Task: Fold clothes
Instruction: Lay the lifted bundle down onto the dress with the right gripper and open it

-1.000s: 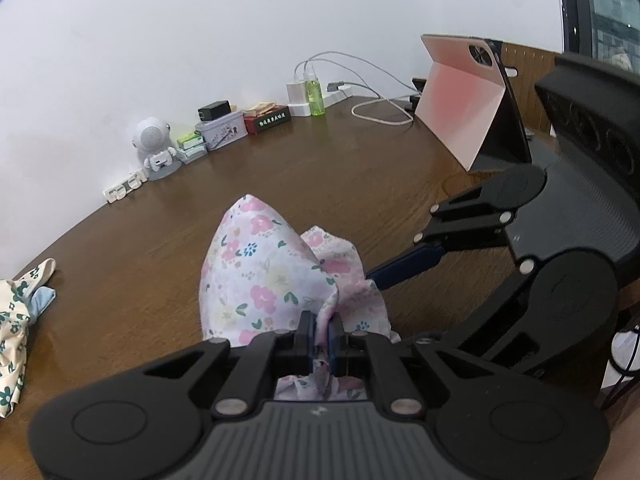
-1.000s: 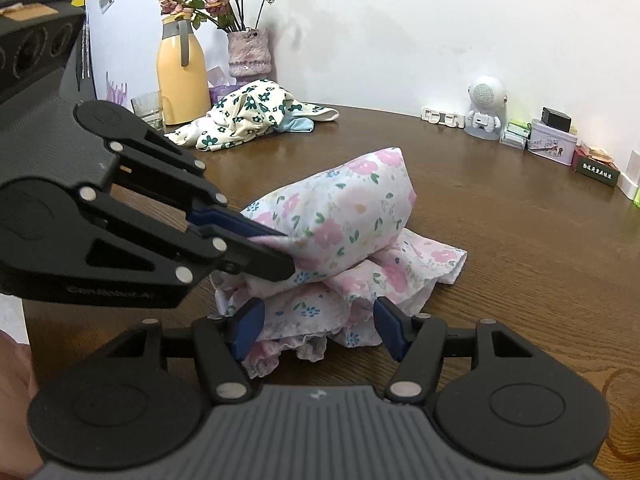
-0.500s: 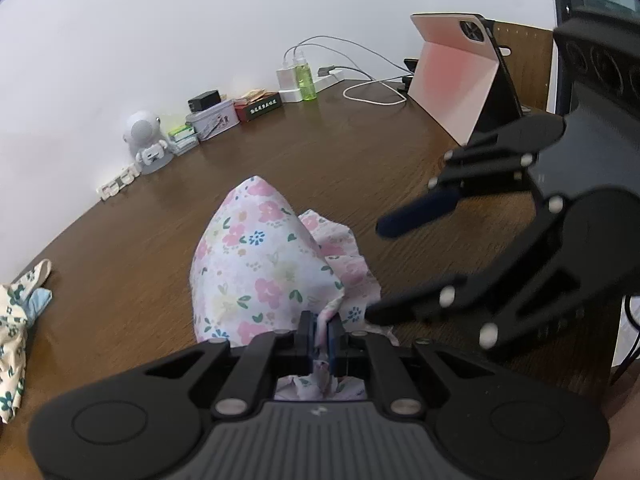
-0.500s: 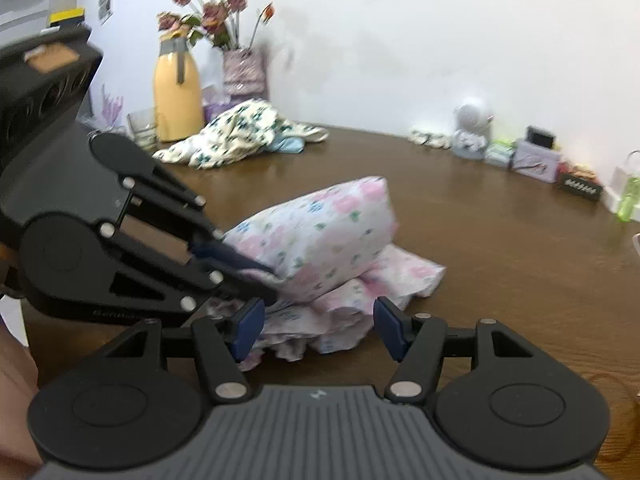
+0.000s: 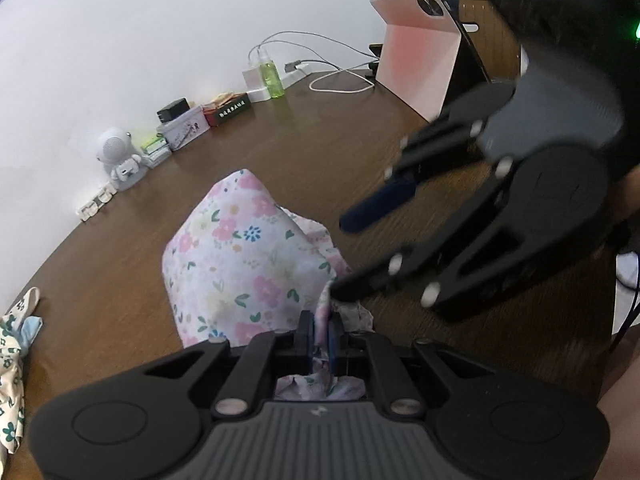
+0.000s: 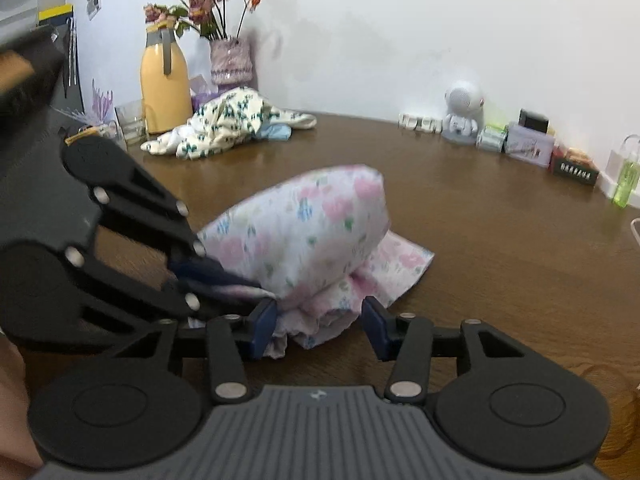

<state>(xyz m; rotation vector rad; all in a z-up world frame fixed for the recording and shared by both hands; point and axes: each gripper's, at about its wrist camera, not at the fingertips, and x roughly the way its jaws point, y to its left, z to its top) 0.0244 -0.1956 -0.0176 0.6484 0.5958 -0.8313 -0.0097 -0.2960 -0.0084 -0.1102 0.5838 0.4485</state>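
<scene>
Left claw is clamped tight on a pinch of the pink garment, which humps up off the brown counter in the middle. Right claw gapes wide, blue fingers either side of the garment's near edge, gripping nothing. A green-flowered cloth lies heaped well apart, by the yellow jug.

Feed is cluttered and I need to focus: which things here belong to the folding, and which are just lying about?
Job: pink floral garment, left gripper clamping it, right gripper open, green-print clothes.

Lying about: tablet, robot figurine, yellow jug, flower vase.
</scene>
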